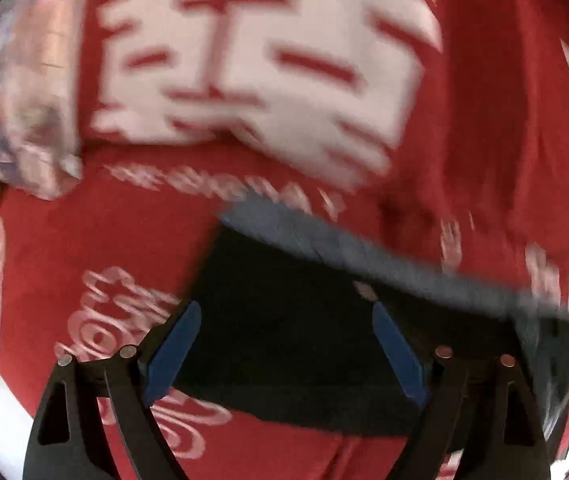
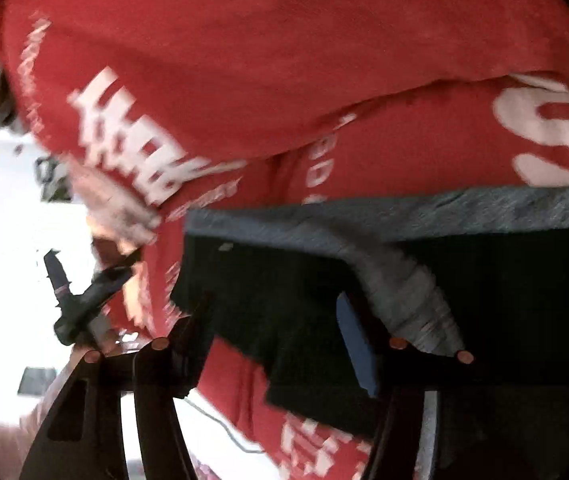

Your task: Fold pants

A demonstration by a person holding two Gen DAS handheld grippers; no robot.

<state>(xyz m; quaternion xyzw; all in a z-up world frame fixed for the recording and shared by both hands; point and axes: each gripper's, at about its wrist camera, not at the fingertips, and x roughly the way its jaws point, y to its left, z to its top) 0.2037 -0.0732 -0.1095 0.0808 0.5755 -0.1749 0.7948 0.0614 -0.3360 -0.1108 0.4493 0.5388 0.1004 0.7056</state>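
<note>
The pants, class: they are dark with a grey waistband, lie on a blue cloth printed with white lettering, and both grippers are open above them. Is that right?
One detail is wrong: the cloth is red, not blue, as both wrist views show. The rest stands: the pants are dark with a grey waistband, and the left gripper and right gripper are open.

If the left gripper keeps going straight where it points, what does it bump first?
Probably the dark pants: they fill the gap between the open left gripper pads, on the red cloth. Depth is blurry.
</note>
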